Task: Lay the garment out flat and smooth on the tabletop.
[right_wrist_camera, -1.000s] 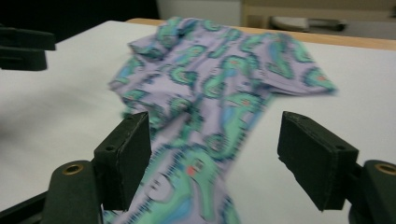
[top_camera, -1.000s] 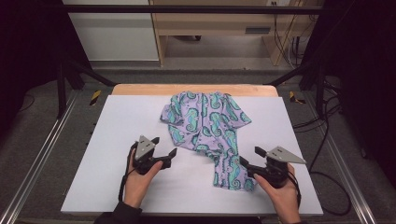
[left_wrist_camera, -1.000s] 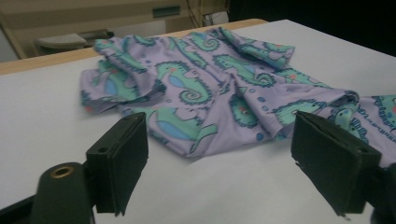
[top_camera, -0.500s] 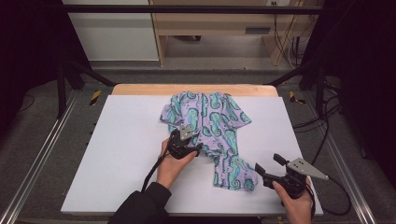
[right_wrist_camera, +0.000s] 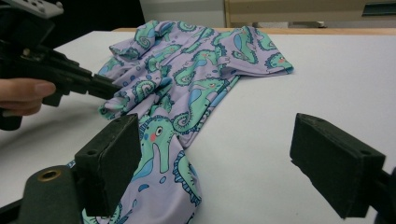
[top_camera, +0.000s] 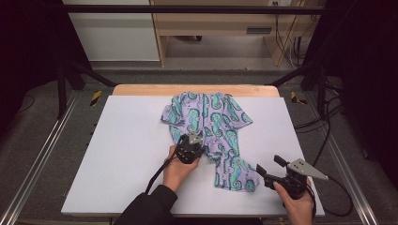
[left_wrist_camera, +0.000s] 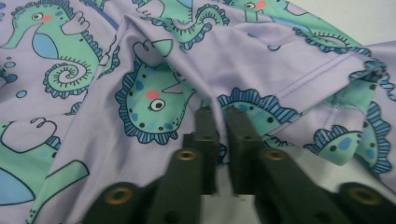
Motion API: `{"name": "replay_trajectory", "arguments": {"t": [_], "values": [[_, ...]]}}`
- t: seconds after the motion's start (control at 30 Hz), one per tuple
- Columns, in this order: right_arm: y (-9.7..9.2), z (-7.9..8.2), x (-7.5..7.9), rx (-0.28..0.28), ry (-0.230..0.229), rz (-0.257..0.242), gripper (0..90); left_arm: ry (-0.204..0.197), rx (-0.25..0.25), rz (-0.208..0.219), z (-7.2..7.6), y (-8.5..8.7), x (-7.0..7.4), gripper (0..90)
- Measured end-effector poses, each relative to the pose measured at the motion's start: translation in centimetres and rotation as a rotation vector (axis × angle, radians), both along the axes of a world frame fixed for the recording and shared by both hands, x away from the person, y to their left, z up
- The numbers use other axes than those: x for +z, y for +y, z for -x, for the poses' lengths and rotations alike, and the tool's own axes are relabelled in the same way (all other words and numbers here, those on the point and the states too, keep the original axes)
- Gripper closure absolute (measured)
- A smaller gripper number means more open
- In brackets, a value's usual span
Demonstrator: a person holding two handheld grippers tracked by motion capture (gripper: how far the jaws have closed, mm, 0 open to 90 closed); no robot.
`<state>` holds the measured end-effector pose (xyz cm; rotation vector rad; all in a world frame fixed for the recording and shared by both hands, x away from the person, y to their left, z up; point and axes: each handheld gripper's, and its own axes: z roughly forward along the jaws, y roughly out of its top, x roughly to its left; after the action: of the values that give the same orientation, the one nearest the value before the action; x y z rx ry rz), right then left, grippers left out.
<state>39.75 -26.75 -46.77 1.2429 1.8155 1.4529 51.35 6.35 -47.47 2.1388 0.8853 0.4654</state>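
Left gripper pinches the seahorse shirt

The shirt (top_camera: 209, 129) lies crumpled mid-table (top_camera: 122, 154). The left gripper (left_wrist_camera: 218, 122), jaws just closed, nips a fold at its near-left edge; the right gripper (top_camera: 268, 168) waits wide beside the hem. Spreading or folding seems barely begun.

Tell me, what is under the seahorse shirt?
The shirt lies crumpled on the white table. The left tool pinches one fold. Anything beneath the cloth is covered.

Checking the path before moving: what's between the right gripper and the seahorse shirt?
Only bare white table between the right gripper and the seahorse shirt, seen in the high view.
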Motion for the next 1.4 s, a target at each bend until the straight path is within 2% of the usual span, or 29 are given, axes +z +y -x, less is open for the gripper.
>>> {"name": "replay_trajectory", "arguments": {"t": [0.13, 0.27, 0.4, 0.57, 0.7, 0.8, 0.9, 0.97, 1.03, 1.07, 1.17, 1.2, 1.3, 1.4], "values": [[0.2, 0.0, -0.1, 0.005, 0.002, 0.012, 16.4, -0.031, -0.019, 0.016, 1.4, 0.7, 1.1, 86.7], [0.4, 0.0, -0.2, 0.016, 0.009, 0.021, 16.4, -0.047, -0.046, 0.026, 3.6, 2.1, 2.2, 86.7], [0.7, 0.0, -0.3, 0.021, 0.011, 0.034, 16.2, -0.052, -0.059, 0.035, 6.4, 4.5, 3.0, 86.6], [1.0, 0.0, -0.4, 0.026, 0.018, 0.041, 16.1, -0.033, -0.057, 0.043, 9.1, 7.6, 3.0, 86.5], [1.5, 0.0, -0.4, 0.041, 0.019, 0.052, 16.2, -0.038, -0.045, 0.052, 10.9, 10.2, 3.6, 86.5], [1.9, 0.0, -0.4, 0.053, 0.021, 0.059, 16.3, -0.036, -0.041, 0.075, 12.1, 12.0, 4.5, 86.4], [2.5, 0.0, -0.4, 0.068, 0.02, 0.069, 16.2, -0.029, -0.044, 0.118, 13.0, 13.3, 5.2, 86.4], [2.7, 0.0, -0.5, 0.075, 0.019, 0.077, 16.3, -0.032, -0.034, 0.117, 13.0, 13.9, 5.3, 86.3], [2.9, 0.0, -0.5, 0.08, 0.022, 0.085, 16.3, -0.024, -0.018, 0.095, 12.3, 14.1, 4.8, 85.8], [3.0, 0.0, -0.6, 0.082, 0.026, 0.089, 16.2, -0.022, -0.008, 0.083, 11.7, 14.0, 4.4, 85.8], [3.1, -0.1, -0.8, 0.084, 0.034, 0.096, 16.2, -0.042, 0.024, 0.001, 9.8, 13.2, 3.2, 85.6], [3.1, -0.1, -0.8, 0.084, 0.035, 0.097, 16.2, -0.042, 0.032, -0.013, 9.0, 12.9, 2.7, 85.6], [3.1, -0.1, -0.8, 0.085, 0.036, 0.097, 16.3, -0.03, 0.061, -0.049, 7.1, 12.4, 1.3, 85.7], [3.1, -0.2, -0.9, 0.088, 0.04, 0.098, 16.3, -0.007, 0.077, -0.056, 5.8, 12.0, 0.2, 85.5]]}}
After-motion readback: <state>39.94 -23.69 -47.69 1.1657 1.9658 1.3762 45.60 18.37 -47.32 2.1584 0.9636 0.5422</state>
